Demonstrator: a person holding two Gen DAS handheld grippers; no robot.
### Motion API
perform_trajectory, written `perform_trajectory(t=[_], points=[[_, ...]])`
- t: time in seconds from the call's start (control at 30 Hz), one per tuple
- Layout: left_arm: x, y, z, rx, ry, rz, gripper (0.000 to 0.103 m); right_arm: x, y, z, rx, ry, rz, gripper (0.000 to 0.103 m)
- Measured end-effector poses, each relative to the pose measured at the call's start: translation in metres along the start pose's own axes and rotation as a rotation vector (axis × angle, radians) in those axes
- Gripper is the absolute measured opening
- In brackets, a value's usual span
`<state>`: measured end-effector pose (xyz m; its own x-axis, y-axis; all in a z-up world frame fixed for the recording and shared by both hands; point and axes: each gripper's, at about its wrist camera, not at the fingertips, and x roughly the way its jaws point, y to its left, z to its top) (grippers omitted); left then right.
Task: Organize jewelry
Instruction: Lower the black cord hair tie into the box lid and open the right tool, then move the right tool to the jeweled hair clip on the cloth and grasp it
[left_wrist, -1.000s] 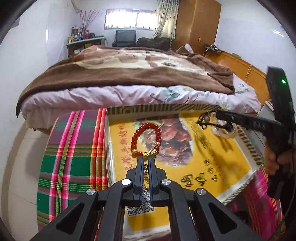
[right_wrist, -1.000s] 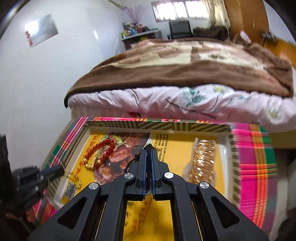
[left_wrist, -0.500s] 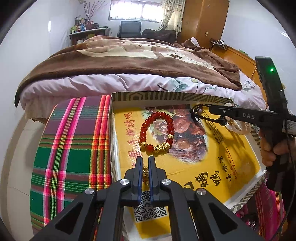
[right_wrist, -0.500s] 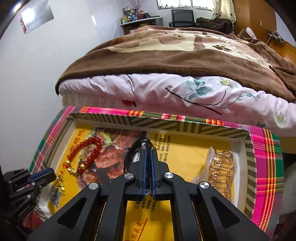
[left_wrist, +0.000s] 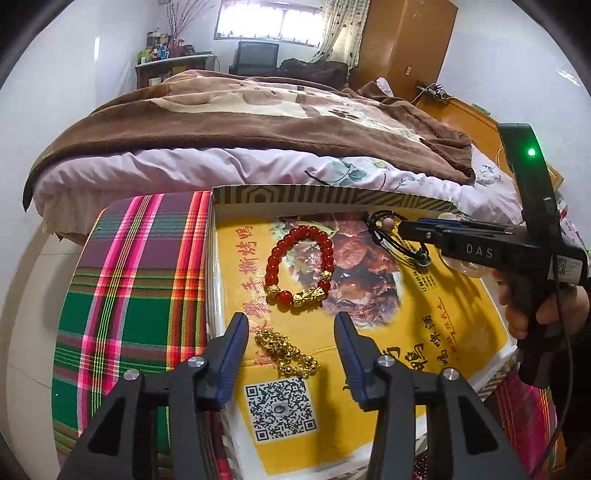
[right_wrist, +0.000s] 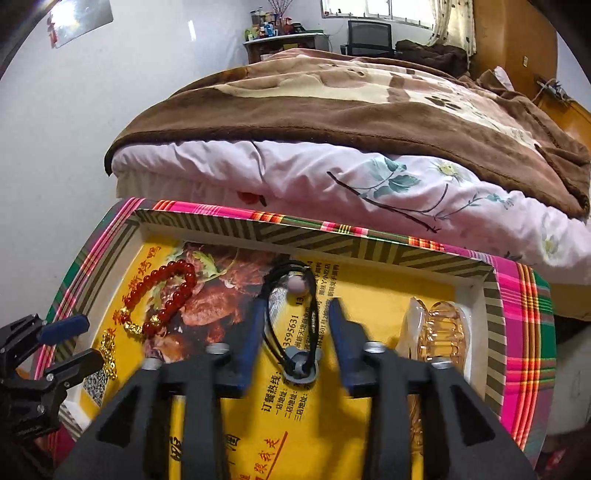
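A shallow box (left_wrist: 295, 194) with a yellow printed liner rests on a plaid cloth. A red bead bracelet (left_wrist: 299, 264) with gold charms lies on the liner. My left gripper (left_wrist: 291, 323) hovers just in front of it, jaws opening. A gold chain (left_wrist: 288, 352) lies loose on the liner between its fingers, untouched. My right gripper (right_wrist: 297, 306) is also opening over a black cord necklace (right_wrist: 312, 317) with a grey pendant (right_wrist: 299, 365). The cord lies between its fingers, free of the pads. The red bracelet (right_wrist: 162, 295) sits to its left.
A clear amber hair clip (right_wrist: 443, 332) lies in the box's right end. The box rim (right_wrist: 332, 242) stands up behind the jewelry. A bed with a brown blanket (left_wrist: 240, 122) lies just beyond. Plaid cloth (left_wrist: 129, 295) spreads to the left of the box.
Both grippers went from shut to open. The gold chain left the left gripper's fingers and now lies on the liner. The black cord came free of the right gripper.
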<state>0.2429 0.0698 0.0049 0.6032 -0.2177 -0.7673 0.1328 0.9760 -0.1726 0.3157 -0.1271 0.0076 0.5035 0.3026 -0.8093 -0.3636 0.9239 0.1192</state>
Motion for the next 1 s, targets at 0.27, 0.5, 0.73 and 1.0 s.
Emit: perform_trajectory(t=[0.27, 0.5, 0.73, 1.0], points=[[-0.015, -0.002, 0.001, -0.014, -0.018, -0.005, 0.062, -0.020, 0.001, -0.003, 0.013, -0.041, 0.026, 0.052], [-0.045, -0.011, -0.008, -0.007, -0.058, -0.018, 0.066, -0.063, 0.004, -0.015, 0.008, -0.112, 0.055, 0.052], [-0.090, -0.018, -0.028, -0.003, -0.108, -0.033, 0.071, -0.112, 0.001, -0.045, 0.011, -0.178, 0.101, 0.052], [-0.132, -0.024, -0.057, 0.001, -0.155, -0.048, 0.077, -0.145, 0.003, -0.108, -0.040, -0.165, 0.186, 0.052]])
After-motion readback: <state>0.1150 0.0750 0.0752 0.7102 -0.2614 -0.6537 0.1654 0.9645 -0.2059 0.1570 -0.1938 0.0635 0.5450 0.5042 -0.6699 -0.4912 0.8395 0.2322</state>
